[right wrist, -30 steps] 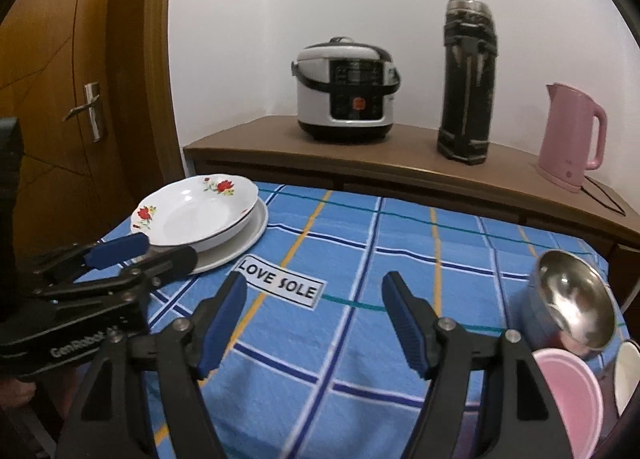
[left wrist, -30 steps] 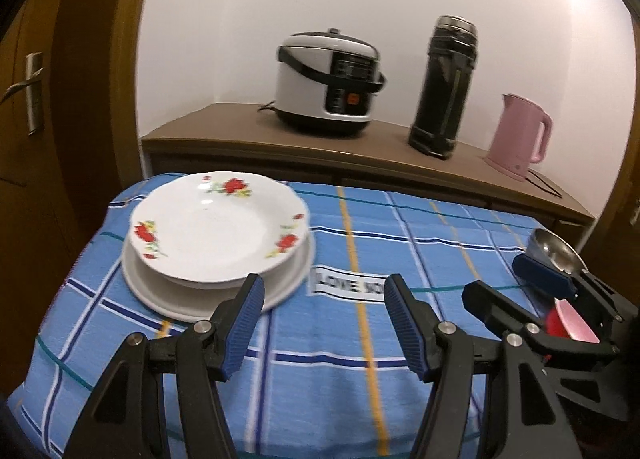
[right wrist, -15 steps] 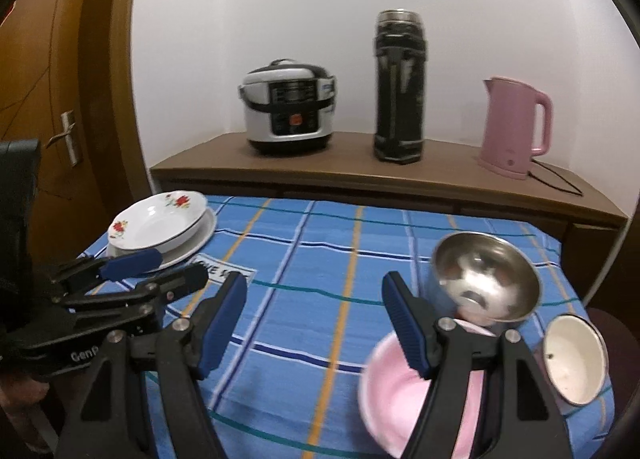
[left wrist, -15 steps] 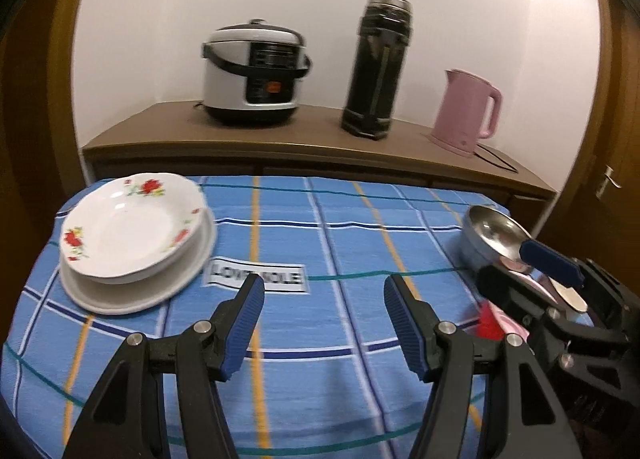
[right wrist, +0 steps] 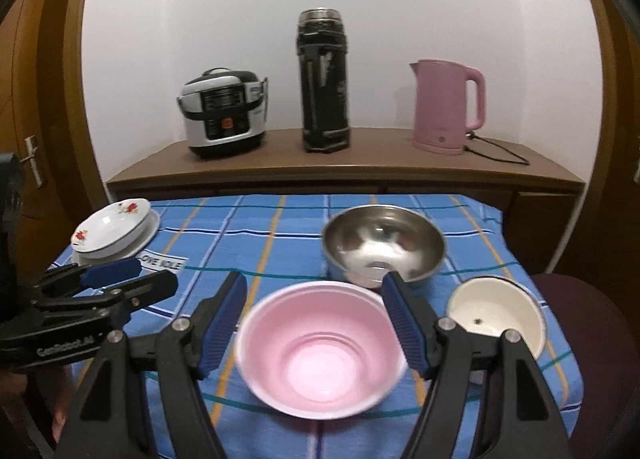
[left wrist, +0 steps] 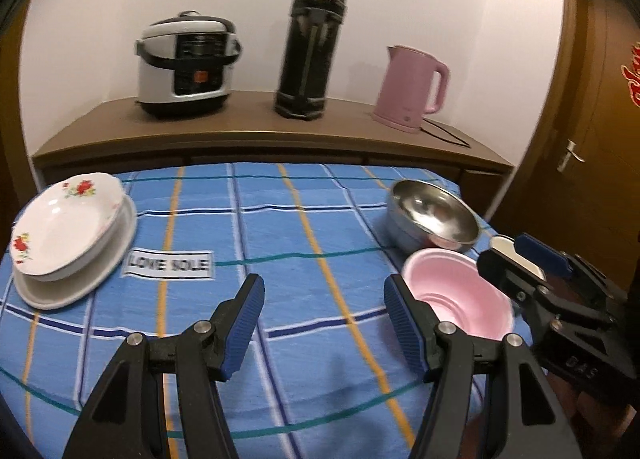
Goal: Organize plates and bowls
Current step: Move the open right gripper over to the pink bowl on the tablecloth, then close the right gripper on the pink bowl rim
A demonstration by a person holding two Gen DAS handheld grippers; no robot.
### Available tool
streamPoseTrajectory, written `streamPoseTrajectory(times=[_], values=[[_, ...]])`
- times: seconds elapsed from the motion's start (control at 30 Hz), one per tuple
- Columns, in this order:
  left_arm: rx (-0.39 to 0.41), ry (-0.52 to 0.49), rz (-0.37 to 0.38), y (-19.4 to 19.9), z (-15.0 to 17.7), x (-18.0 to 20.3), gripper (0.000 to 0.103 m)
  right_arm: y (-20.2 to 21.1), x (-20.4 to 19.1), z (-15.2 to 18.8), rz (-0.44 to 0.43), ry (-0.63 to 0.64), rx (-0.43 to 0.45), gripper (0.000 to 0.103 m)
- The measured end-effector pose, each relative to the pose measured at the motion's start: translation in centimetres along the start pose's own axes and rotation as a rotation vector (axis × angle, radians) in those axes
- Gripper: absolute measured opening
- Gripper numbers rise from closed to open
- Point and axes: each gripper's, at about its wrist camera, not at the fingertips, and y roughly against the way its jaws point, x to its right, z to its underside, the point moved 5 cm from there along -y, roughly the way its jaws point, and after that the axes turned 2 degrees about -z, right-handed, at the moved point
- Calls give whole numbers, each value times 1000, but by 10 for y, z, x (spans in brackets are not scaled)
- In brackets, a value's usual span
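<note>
A label [left wrist: 168, 265] on the bench cloth reads "LOVE SOLE". The flowered dish [left wrist: 64, 225] sits in a plain plate [left wrist: 80, 283]. Both claws, left claw [left wrist: 324, 319] and right claw [right wrist: 314, 321], are spread, pinching nothing.

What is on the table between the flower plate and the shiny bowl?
Only blue checked tablecloth with a label lies between the flower plate and shiny bowl, in the left wrist view.

Blue plaid tablecloth [right wrist: 288, 231] with orange, navy, white and green lines, pink bowl [right wrist: 320, 355], steel-grey bowl [right wrist: 382, 245], cream bowl [right wrist: 498, 309], white rose-printed plate [left wrist: 60, 227], pink kettle [right wrist: 446, 105].
</note>
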Motion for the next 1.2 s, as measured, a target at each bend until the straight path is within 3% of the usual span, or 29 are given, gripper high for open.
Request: streamPoseTrajectory(times=[0.2, 0.4, 0.97, 1.07, 1.2], values=[[-9, -57, 53, -4, 0, 28, 65, 6, 28, 11, 33, -46, -25, 70], [-58, -70, 91, -20, 6, 45, 65, 5, 44, 23, 31, -67, -73, 54], [-116, -80, 134, -41, 19, 62, 65, -10, 48, 38, -29, -89, -137, 34], [-135, -77, 147, -44, 22, 63, 52, -11, 46, 40, -49, -91, -142, 26], [-143, -75, 158, -45, 25, 65, 48, -12, 42, 41, -60, -85, -141, 25]])
